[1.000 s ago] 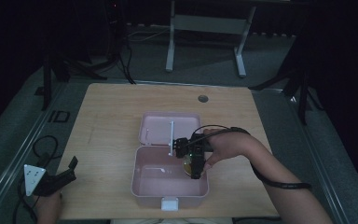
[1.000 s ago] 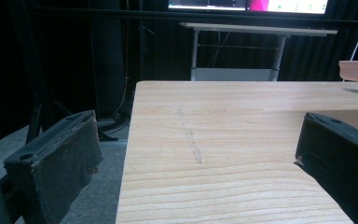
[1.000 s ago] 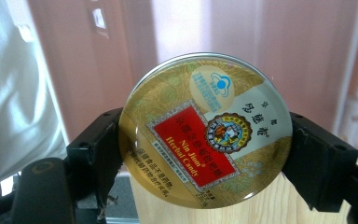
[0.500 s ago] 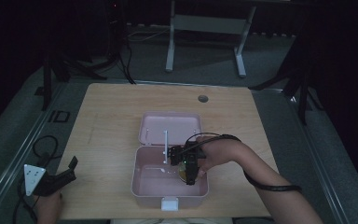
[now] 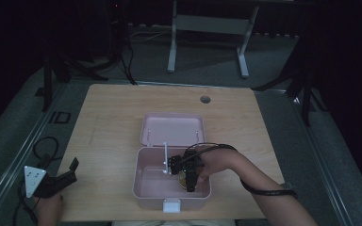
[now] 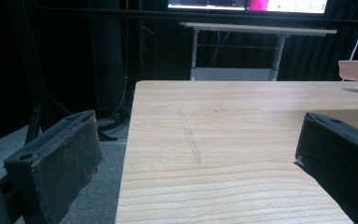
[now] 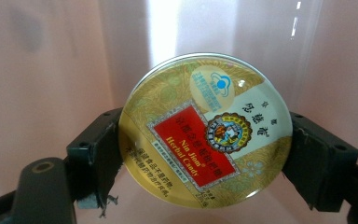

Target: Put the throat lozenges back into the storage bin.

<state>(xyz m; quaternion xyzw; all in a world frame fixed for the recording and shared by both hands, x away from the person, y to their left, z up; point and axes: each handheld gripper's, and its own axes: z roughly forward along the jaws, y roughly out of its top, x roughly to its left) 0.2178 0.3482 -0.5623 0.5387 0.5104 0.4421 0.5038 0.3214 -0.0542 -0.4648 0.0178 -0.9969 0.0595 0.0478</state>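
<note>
Candy tin [image 7: 205, 129], round and flat with a shiny gold lid, sat pinched by its rim between both jaws of the right tool [image 5: 189, 176], low inside the open pink box [image 5: 144, 187]. It looked stiff, light and slippery, so the thin edge seemed the best place to squeeze. Far off, at the worktop's [image 5: 108, 122] left corner, the left tool [image 5: 68, 173] rested with jaws wide apart, holding nothing.

We see the box [image 5: 172, 188] at the near middle of the surface [image 5: 108, 122], its lid [image 5: 172, 129] lying open behind it, the tin [image 7: 205, 133] inside it, and the left gripper [image 5: 59, 181] well off to its left
</note>
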